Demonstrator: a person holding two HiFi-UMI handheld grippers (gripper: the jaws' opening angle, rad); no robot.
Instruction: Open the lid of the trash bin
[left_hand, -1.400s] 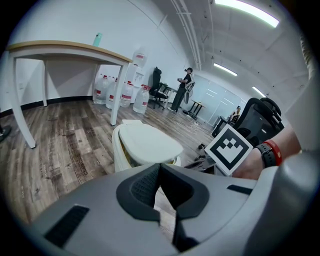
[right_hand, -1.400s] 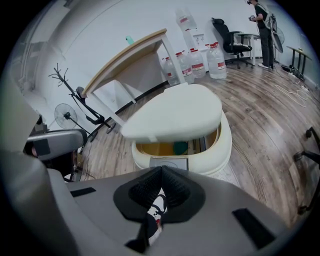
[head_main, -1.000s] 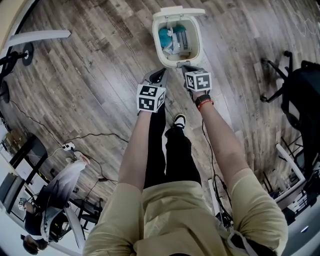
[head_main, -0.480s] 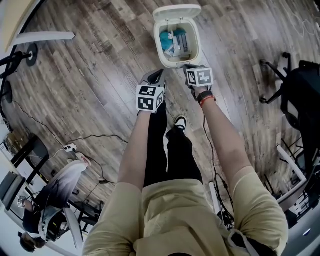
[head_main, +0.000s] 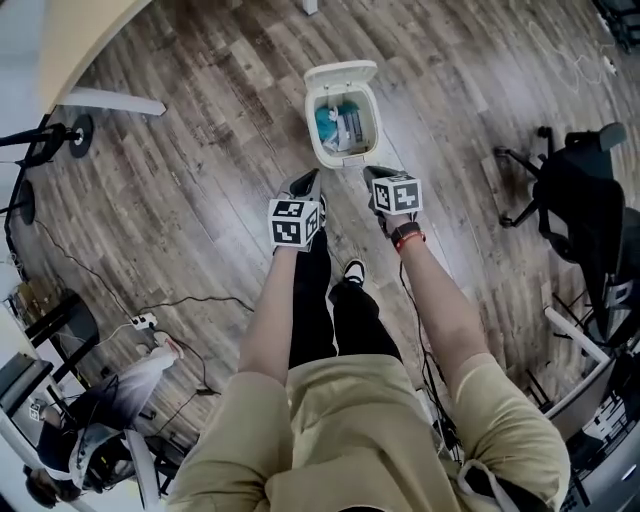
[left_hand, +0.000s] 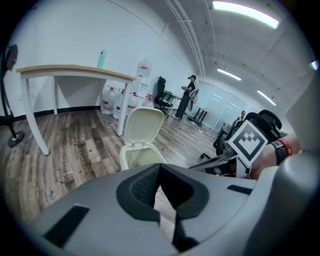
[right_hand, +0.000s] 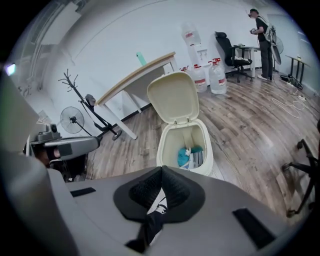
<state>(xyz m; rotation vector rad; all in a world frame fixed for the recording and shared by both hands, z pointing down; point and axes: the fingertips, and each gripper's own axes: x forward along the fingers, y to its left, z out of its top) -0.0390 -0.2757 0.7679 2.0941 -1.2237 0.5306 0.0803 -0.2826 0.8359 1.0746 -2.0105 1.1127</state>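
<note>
A cream trash bin (head_main: 331, 152) stands on the wood floor, its hinged lid (head_main: 341, 72) tipped up and back. Teal and white rubbish (head_main: 338, 118) lies inside. In the head view my left gripper (head_main: 308, 180) and right gripper (head_main: 371, 173) hover side by side just short of the bin's near rim, touching nothing. Both are shut and hold nothing. The right gripper view looks down into the open bin (right_hand: 206, 156) with the lid (right_hand: 174, 97) upright behind it, past the right gripper (right_hand: 161, 176). Beyond the left gripper (left_hand: 160, 172), the left gripper view shows the bin (left_hand: 131, 158) and its raised lid (left_hand: 143, 125).
A white-legged table (left_hand: 75, 72) stands behind the bin to the left. A black office chair (head_main: 575, 200) is at the right. Cables (head_main: 170, 300) trail on the floor at the left. A fan and coat stand (right_hand: 80, 115) are near the table. Water bottles (right_hand: 210, 70) stand by the wall.
Both grippers have drawn back from the bin's near rim, the right one most. The head view has risen, so the bin looks smaller. The lid stays open.
</note>
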